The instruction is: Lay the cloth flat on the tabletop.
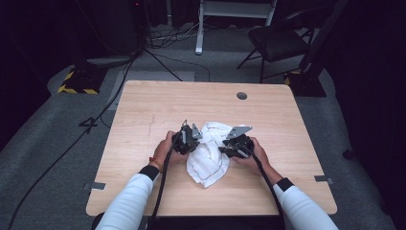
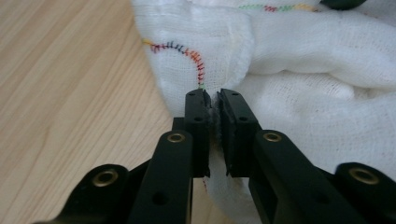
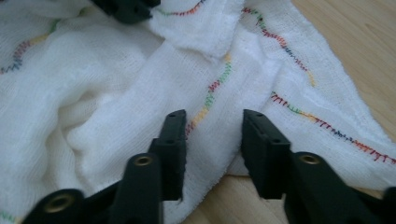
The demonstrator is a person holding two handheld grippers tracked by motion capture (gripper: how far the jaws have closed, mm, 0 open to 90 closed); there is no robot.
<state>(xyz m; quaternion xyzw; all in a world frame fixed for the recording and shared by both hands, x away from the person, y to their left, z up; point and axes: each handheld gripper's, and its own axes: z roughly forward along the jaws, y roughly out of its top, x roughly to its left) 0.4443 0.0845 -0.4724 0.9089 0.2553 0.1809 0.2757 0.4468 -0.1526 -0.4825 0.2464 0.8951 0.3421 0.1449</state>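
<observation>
High view: a person sits at the wooden counter (image 1: pixel 143 110), white sleeves coming in from the near edge, a gripper in each hand.
Cloth: a crumpled white cloth (image 1: pixel 208 155) lies between the two grippers, near the middle of the counter.
Left gripper, high view: the left gripper (image 1: pixel 190 140) sits at the cloth's left edge, touching it.
Right gripper, high view: the right gripper (image 1: pixel 229 149) sits at the cloth's right edge, its grey plate on top.
Room: beyond the counter, a black chair (image 1: pixel 277 43) and cables on the grey floor.
Left gripper view: the left gripper (image 2: pixel 213 105) has its jaws pressed almost together, a thin fold of the cloth (image 2: pixel 299 70) pinched between them; coloured stitching curves just ahead of the tips, bare counter off to the jaws' left.
Right gripper view: the right gripper (image 3: pixel 212 135) has its jaws well apart, nothing clamped; the cloth (image 3: pixel 116 93) lies under and ahead of them, a stitched hem running up between the jaws.
</observation>
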